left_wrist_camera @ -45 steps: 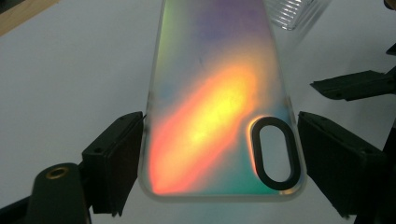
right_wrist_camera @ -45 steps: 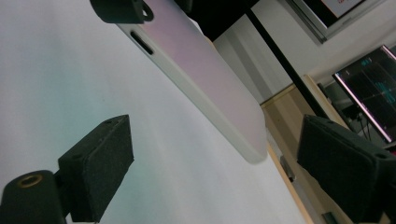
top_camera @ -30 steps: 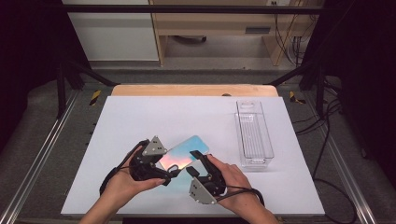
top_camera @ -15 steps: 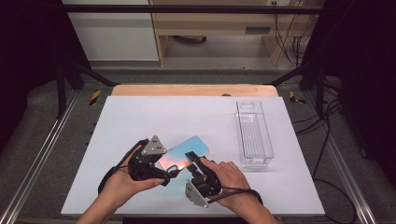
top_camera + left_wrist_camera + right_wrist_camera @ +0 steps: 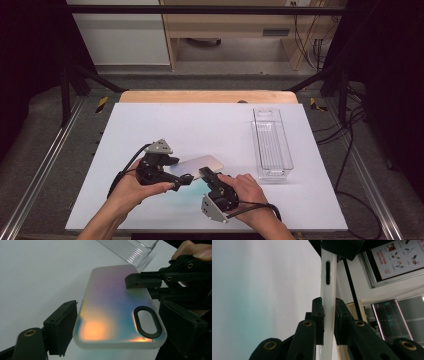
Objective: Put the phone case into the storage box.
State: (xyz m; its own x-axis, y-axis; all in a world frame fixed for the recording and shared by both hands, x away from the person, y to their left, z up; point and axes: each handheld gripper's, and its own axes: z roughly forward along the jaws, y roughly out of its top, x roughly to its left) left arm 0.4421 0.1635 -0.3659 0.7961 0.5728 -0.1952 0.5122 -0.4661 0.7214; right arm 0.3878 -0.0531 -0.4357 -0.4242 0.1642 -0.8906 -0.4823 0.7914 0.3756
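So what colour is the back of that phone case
Frosted and iridescent: pink, blue and orange sheen on the phone case, with a black oval camera ring. Best seen in the left gripper view.

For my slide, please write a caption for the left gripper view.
Open left gripper straddles an iridescent frosted phone case; right gripper clamps its side.

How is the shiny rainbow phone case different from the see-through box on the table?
The phone case is frosted with rainbow colours; the clear box has no colour and ribbed walls. The phone case is flat and thin, while the clear box is long and deep with an open top. The phone case is held up off the table, pinched by the right gripper, while the clear box rests on the table untouched. Both have rounded corners.
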